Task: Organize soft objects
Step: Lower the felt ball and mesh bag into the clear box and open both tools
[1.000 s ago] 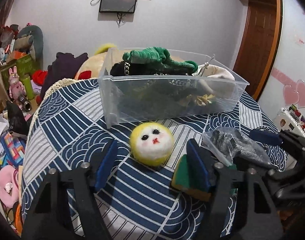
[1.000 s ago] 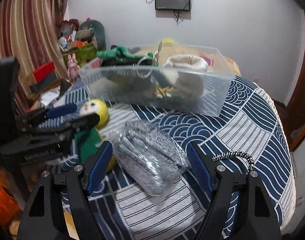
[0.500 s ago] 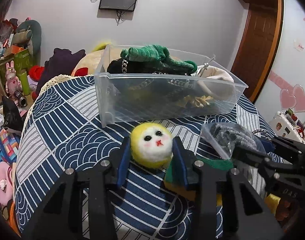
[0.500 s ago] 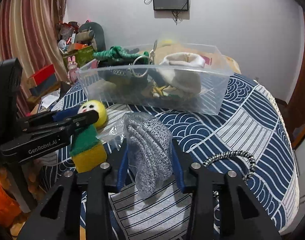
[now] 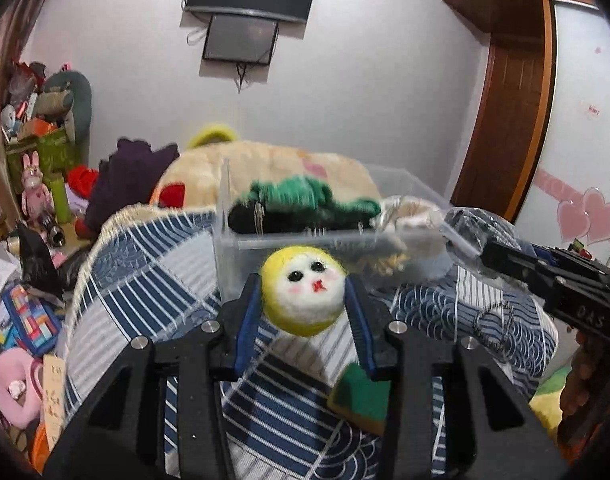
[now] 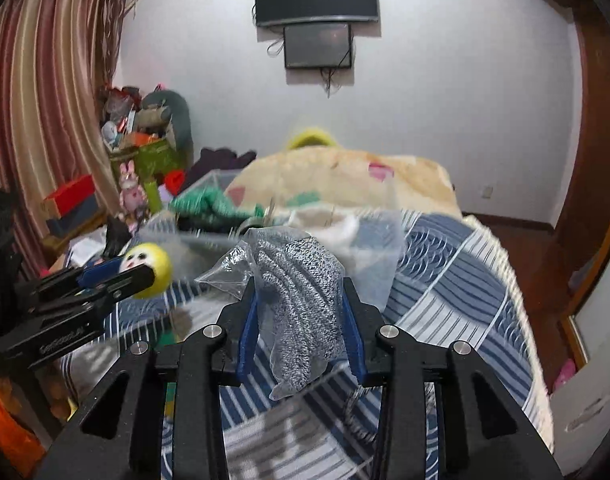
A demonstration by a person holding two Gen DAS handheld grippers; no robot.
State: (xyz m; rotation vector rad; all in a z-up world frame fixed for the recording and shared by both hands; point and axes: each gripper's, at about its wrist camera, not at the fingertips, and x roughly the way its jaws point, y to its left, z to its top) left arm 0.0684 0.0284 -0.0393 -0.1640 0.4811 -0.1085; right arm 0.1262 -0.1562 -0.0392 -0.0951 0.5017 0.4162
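My left gripper (image 5: 304,300) is shut on a yellow-and-white felt ball with a face (image 5: 303,290) and holds it up above the blue patterned cloth, just in front of the clear plastic bin (image 5: 241,240). My right gripper (image 6: 299,312) is shut on a grey knit item in a clear bag (image 6: 301,284) and holds it up in front of the bin (image 6: 385,248). The bin holds a green knit item (image 5: 305,196), something black and something cream. Each gripper shows in the other's view: the right one (image 5: 481,252), the left one (image 6: 145,272).
A green-and-yellow sponge (image 5: 361,396) lies on the blue patterned cloth (image 5: 145,272) below my left gripper. A black-and-white cord (image 5: 493,328) lies on the cloth to the right. A cream blanket (image 6: 345,176) lies behind the bin. Toys and boxes (image 5: 33,200) crowd the left side.
Both grippers closed on their objects and have lifted them off the cloth toward the bin. The sponge stays on the cloth.
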